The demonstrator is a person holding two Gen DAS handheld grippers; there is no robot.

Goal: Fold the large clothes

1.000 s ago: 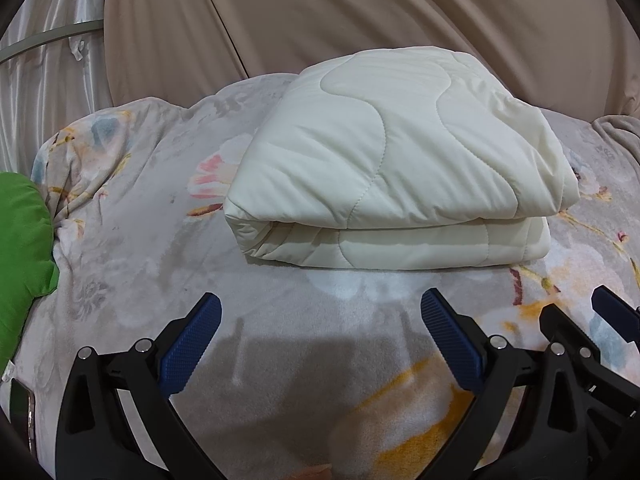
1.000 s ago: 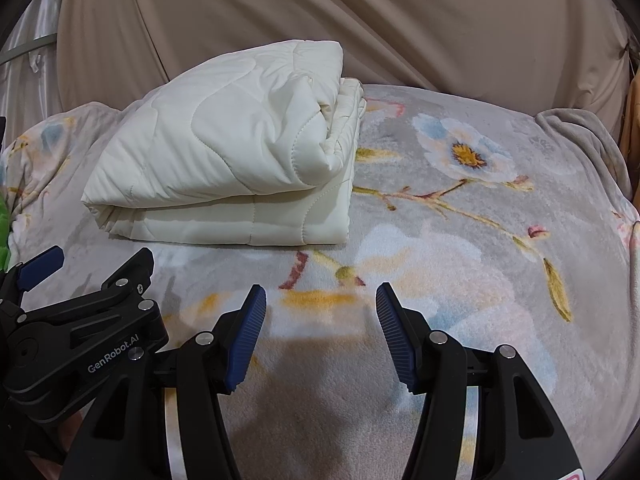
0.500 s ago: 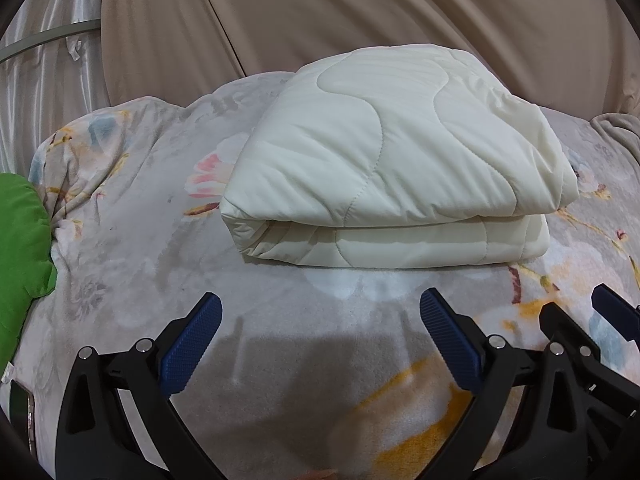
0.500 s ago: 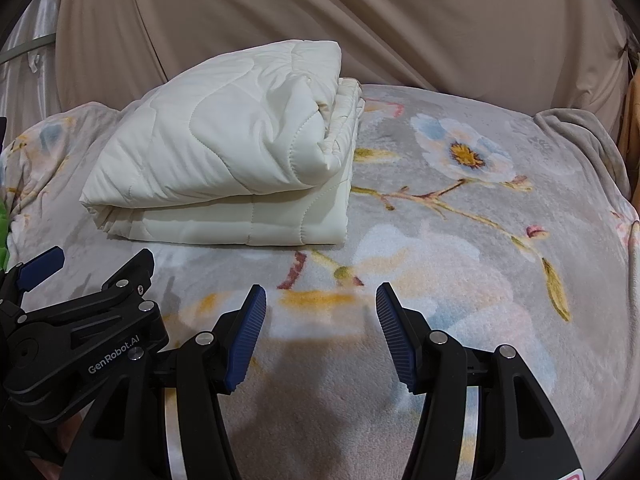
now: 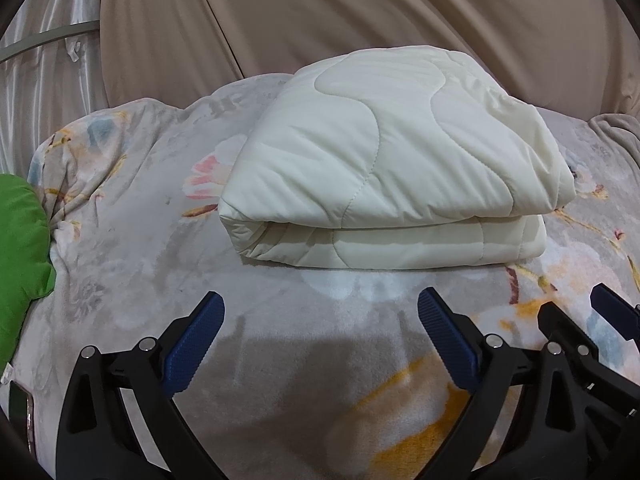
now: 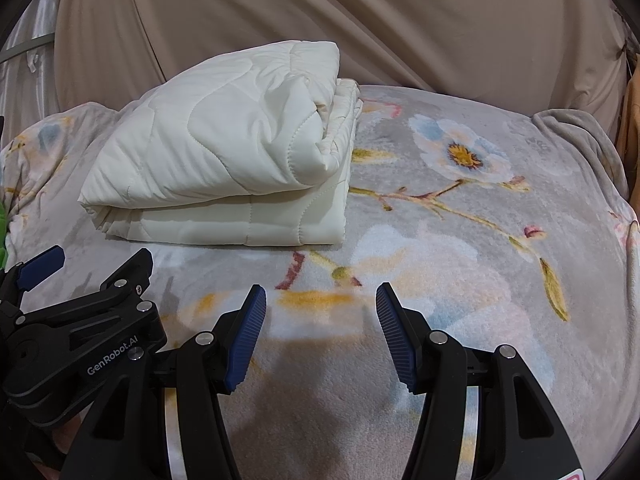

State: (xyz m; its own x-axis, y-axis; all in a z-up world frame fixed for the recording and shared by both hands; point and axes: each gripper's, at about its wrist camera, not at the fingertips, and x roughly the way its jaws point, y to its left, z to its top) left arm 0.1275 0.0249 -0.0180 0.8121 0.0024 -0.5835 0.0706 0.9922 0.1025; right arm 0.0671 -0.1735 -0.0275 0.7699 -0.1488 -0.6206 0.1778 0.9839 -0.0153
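2 tongs are held wide and empty, left tongs (image 5: 320, 320) and right tongs (image 6: 320, 312), near the cream quilt (image 5: 384, 168), not touching it. Quilt is seen folded in layers on the floral bed (image 6: 460, 280). It's judged soft, bulky, light, slightly slippery; best gripped at stacked corner edges (image 6: 340, 128), thru all layers.

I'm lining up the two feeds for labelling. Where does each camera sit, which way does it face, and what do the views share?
Left wrist: on the left gripper, low over the floral blanket, facing the folded quilt; its open blue-padded fingers show, with the right gripper at the right edge.
Right wrist: on the right gripper, facing the same way from further right; its open fingers show, the left gripper at left.
Shared: quilt, blanket, beige drape.
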